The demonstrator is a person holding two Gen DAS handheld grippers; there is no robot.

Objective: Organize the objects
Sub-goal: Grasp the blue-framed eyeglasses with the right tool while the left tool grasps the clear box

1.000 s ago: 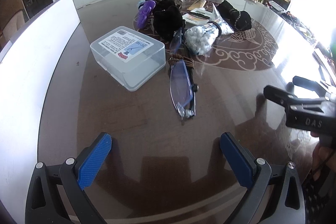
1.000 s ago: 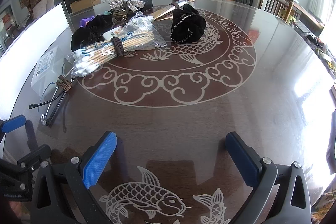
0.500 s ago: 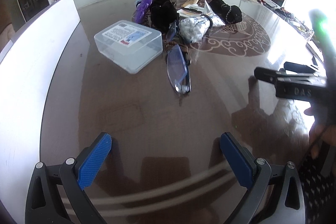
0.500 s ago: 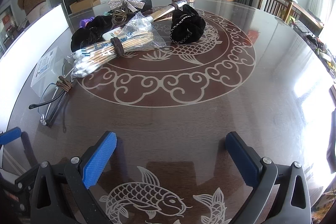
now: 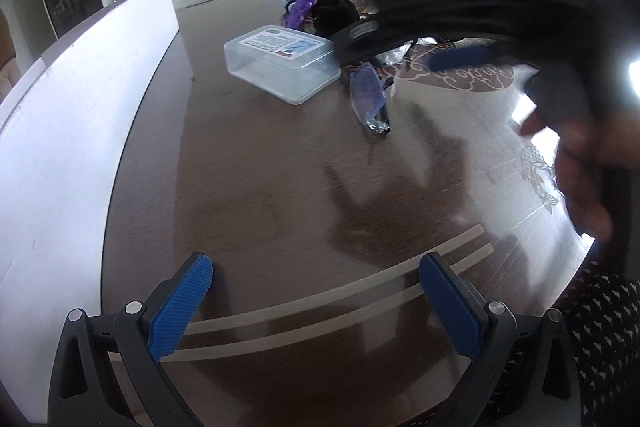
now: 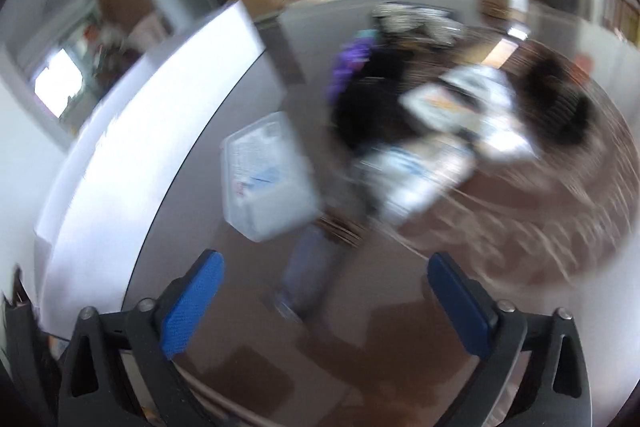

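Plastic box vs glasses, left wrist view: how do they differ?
The plastic box is clear, rectangular, lidded and carries a printed label; the glasses are blue-tinted, thin and folded flat. The box sits left of the glasses. Both rest untouched on the table.

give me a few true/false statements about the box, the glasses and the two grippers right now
1. The clear plastic box has its lid on. True.
2. The glasses lie inside the box. False: they lie on the table beside it.
3. The left gripper is shut on the glasses. False: its jaws are wide apart and empty.
4. The right gripper is open with nothing between its fingers. True.
5. The box's label faces up. True.
6. The right wrist view is sharp. False: it is heavily blurred.
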